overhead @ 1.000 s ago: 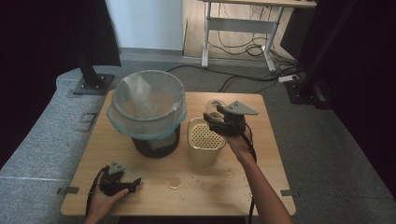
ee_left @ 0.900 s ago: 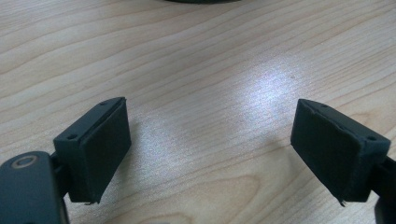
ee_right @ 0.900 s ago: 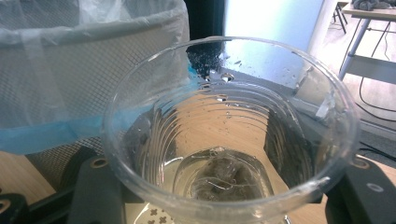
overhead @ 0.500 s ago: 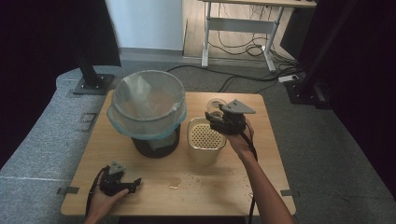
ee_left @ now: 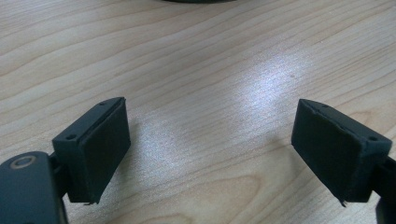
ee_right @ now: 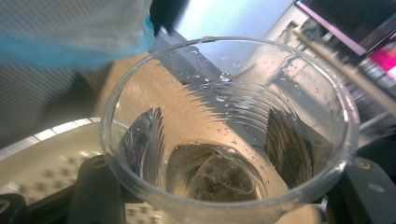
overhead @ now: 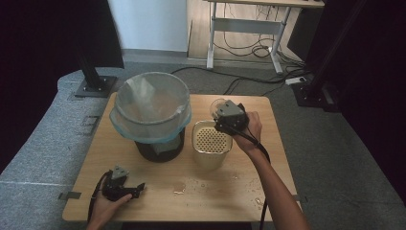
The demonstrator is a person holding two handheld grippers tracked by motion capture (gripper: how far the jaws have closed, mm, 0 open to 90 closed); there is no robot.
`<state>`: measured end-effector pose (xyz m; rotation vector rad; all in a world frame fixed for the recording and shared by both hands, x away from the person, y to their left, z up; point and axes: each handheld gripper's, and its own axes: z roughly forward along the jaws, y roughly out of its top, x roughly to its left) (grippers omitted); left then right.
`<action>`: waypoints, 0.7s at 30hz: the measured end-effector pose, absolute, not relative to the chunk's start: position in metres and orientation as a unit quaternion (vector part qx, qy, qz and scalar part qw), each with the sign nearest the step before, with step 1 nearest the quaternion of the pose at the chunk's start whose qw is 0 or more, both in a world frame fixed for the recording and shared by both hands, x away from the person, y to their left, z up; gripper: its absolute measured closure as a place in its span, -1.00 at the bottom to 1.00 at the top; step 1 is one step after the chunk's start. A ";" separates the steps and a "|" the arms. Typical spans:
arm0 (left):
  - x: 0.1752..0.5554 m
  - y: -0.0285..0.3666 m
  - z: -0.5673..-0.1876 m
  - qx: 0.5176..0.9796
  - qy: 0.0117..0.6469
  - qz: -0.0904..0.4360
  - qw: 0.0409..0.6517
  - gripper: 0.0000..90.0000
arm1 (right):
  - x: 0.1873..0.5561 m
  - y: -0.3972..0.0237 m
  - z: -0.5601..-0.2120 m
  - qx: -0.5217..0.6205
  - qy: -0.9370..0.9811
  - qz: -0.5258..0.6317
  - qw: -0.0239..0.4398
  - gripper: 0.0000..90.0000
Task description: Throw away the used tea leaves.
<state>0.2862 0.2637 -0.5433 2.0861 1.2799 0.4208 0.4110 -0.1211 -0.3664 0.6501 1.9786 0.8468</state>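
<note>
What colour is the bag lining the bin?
Translucent pale blue; the bag shows best in the high view.

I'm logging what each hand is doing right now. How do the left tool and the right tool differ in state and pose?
The left tool is open with nothing between its jaws; the right tool is shut on a clear plastic cup. The left tool sits low at the table's near edge; the right tool is raised over the cream container with the holed top. Both are black and hand-held.
</note>
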 end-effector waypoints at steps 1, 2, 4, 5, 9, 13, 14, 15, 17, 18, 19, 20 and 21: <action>0.286 0.264 -0.543 0.795 0.488 0.160 0.323 -0.75 | 0.411 -0.119 -0.367 0.247 0.798 0.323 0.445 -0.17; 0.286 0.264 -0.543 0.795 0.488 0.160 0.323 -0.75 | 0.411 -0.117 -0.367 0.234 0.801 0.308 0.456 -0.17; 0.286 0.264 -0.543 0.795 0.488 0.160 0.324 -0.75 | 0.411 -0.112 -0.369 0.207 0.809 0.276 0.477 -0.17; 0.286 0.264 -0.543 0.795 0.488 0.160 0.324 -0.75 | 0.411 -0.110 -0.370 0.195 0.812 0.260 0.485 -0.17; 0.286 0.264 -0.543 0.795 0.487 0.160 0.324 -0.75 | 0.413 -0.105 -0.375 0.154 0.818 0.212 0.512 -0.17; 0.287 0.264 -0.543 0.795 0.487 0.159 0.324 -0.75 | 0.413 -0.100 -0.382 0.094 0.820 0.148 0.545 -0.17; 0.287 0.264 -0.543 0.795 0.487 0.159 0.324 -0.75 | 0.412 -0.099 -0.383 0.078 0.819 0.131 0.553 -0.17; 0.287 0.264 -0.543 0.795 0.487 0.159 0.324 -0.75 | 0.412 -0.098 -0.385 0.063 0.818 0.117 0.560 -0.17; 0.287 0.264 -0.543 0.795 0.487 0.159 0.324 -0.75 | 0.411 -0.096 -0.389 0.037 0.816 0.090 0.570 -0.17; 0.287 0.264 -0.543 0.796 0.487 0.160 0.324 -0.75 | 0.410 -0.095 -0.391 0.019 0.813 0.077 0.577 -0.17; 0.287 0.264 -0.543 0.796 0.487 0.160 0.324 -0.75 | 0.409 -0.095 -0.393 0.010 0.812 0.063 0.580 -0.17; 0.287 0.264 -0.543 0.796 0.487 0.160 0.323 -0.75 | 0.408 -0.094 -0.395 -0.003 0.810 0.049 0.584 -0.17; 0.287 0.264 -0.543 0.796 0.487 0.160 0.323 -0.75 | 0.408 -0.093 -0.396 -0.015 0.807 0.041 0.590 -0.16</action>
